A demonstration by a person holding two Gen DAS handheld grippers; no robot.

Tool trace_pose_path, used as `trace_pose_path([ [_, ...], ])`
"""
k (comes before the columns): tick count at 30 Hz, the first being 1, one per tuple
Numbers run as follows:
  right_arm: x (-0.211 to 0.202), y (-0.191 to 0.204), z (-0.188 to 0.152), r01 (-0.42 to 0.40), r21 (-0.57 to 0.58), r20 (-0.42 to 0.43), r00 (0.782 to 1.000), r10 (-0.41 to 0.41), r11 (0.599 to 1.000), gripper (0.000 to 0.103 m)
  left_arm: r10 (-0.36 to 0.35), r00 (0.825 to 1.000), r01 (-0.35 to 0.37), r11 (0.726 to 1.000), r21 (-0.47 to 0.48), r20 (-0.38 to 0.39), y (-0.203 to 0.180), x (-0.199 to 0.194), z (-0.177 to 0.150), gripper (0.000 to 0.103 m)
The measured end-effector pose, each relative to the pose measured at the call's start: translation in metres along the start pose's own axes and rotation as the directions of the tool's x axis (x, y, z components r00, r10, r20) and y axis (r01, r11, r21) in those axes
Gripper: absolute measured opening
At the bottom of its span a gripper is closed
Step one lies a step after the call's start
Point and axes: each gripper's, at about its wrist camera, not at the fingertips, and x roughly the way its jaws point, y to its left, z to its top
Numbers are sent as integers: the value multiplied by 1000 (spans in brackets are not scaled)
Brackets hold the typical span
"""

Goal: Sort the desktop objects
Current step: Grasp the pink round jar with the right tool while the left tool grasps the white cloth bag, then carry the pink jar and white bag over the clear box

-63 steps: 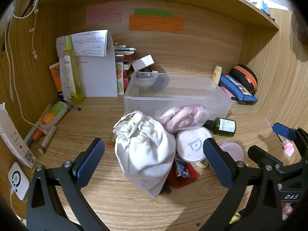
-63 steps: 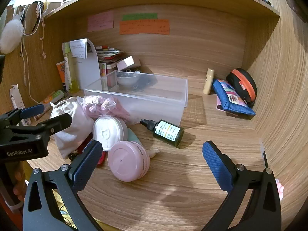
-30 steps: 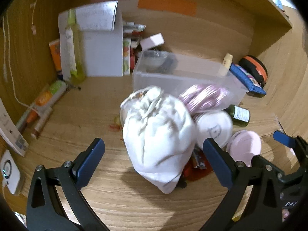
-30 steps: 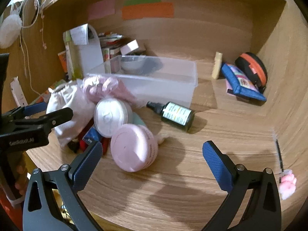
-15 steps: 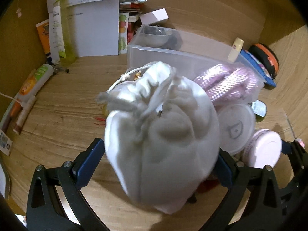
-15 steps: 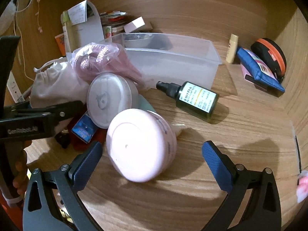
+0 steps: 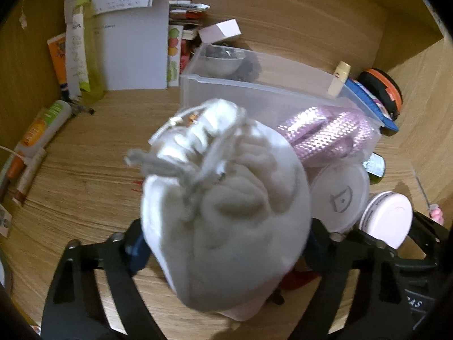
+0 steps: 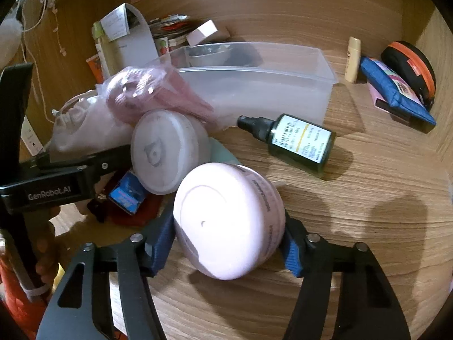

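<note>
Jaws of the left gripper [image 7: 225, 243] pinch a soft white drawstring pouch [image 7: 226, 215]; the right gripper [image 8: 228, 239] clamps a round pink jar [image 8: 228, 228].

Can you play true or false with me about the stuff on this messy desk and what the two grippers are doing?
1. The right gripper is clamped on the round pink jar. True.
2. The left gripper is closed around the white drawstring cloth bag. True.
3. The dark green spray bottle stands upright inside the clear plastic bin. False: it lies on its side on the wooden desk, outside the bin.
4. The clear plastic bin is packed full. False: only a small bowl and something dark show at one end.
5. A round black case with an orange zip sits in the far right corner. True.
</note>
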Motion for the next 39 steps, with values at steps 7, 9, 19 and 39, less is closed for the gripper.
trace_pose_path([
  [7,-11,-12,-3,-21,58,16,1000,20,998,60,28,999,-28,999,15,44,-4,-15,-7,56],
  [9,-16,-15,-3,-19,66,31,999,17,998,60,26,998,-27,1000,13,52,-3,-20,-8,54],
  [19,-40,-20,2,-30,92,97,995,21,995,60,10,993,-6,999,-34,117,8,-47,-6,45],
  [39,-63,-23,6,-32,106,166,986,15,994,60,-29,970,47,996,-70,241,25,-103,1,44],
])
